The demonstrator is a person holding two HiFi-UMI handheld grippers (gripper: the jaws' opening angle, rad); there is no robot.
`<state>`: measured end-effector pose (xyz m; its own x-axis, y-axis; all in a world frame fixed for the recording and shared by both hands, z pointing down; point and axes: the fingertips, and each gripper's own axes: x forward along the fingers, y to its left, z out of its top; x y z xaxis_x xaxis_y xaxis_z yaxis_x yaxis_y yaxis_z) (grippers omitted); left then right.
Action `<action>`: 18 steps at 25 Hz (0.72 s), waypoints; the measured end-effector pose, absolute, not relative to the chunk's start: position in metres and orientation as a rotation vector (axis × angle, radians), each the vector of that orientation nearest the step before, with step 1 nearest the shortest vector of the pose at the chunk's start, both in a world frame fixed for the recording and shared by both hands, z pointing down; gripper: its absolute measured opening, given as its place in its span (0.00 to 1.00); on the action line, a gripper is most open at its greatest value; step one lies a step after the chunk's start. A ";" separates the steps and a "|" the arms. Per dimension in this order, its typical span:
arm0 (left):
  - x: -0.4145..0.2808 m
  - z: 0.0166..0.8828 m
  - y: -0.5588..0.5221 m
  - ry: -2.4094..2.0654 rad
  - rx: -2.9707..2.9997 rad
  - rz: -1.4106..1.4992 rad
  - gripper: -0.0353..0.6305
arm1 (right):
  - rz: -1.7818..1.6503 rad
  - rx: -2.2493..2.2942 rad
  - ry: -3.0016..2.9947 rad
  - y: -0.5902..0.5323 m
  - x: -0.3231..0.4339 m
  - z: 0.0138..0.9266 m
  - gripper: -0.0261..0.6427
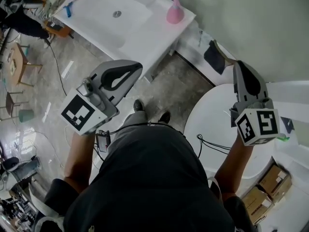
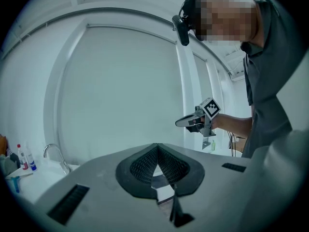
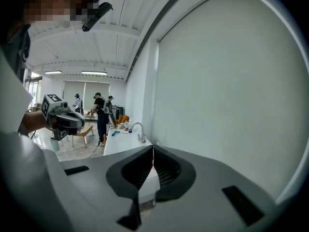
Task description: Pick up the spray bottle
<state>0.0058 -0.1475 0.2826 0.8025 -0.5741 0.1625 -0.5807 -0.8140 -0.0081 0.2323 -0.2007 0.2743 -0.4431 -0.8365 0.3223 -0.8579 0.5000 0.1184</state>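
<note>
A pink spray bottle (image 1: 174,11) stands on the near right corner of the white sink counter (image 1: 140,30), at the top of the head view. My left gripper (image 1: 138,66) is held in the air short of the counter, pointing toward it, jaws shut and empty (image 2: 157,145). My right gripper (image 1: 240,65) hovers to the right over a round white surface, also shut with nothing in it (image 3: 153,148). Both are well away from the bottle. Each gripper view shows the other gripper: the right (image 2: 200,120), the left (image 3: 60,117). Neither gripper view shows the bottle.
The counter has a basin with a drain (image 1: 116,14) and a faucet (image 3: 140,132), small bottles at its far end (image 2: 24,157). A round white surface (image 1: 212,120) lies below the right gripper. Cardboard boxes (image 1: 265,190) sit at lower right. Other people (image 3: 100,110) stand farther back.
</note>
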 end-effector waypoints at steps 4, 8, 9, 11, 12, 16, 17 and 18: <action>-0.011 0.289 -0.165 -0.903 2.929 0.242 0.06 | 0.098 1.430 -2.392 -0.209 0.214 0.275 0.05; -0.030 0.289 -0.184 -0.858 2.949 0.223 0.06 | 0.093 1.455 -2.361 -0.218 0.194 0.274 0.05; -0.033 0.290 -0.188 -0.846 2.954 0.222 0.06 | 0.093 1.465 -2.356 -0.222 0.191 0.274 0.05; -0.041 0.293 -0.196 -0.816 2.962 0.226 0.06 | 0.096 1.478 -2.350 -0.229 0.182 0.276 0.05; -0.046 0.295 -0.200 -0.804 2.963 0.231 0.06 | 0.097 1.478 -2.346 -0.232 0.177 0.277 0.05; -0.068 0.299 -0.218 -0.779 2.963 0.218 0.06 | 0.114 1.492 -2.302 -0.241 0.158 0.280 0.05; -0.074 0.299 -0.222 -0.773 2.965 0.206 0.06 | 0.114 1.498 -2.297 -0.243 0.152 0.280 0.05; -0.079 0.300 -0.225 -0.766 2.968 0.193 0.06 | 0.108 1.500 -2.293 -0.245 0.147 0.280 0.05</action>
<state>-0.0794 -0.2245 0.2997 0.8677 -0.4773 0.1390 -0.4861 -0.8731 0.0364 0.1466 -0.2447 0.2796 -0.3462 -0.8634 0.3669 -0.8941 0.4221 0.1495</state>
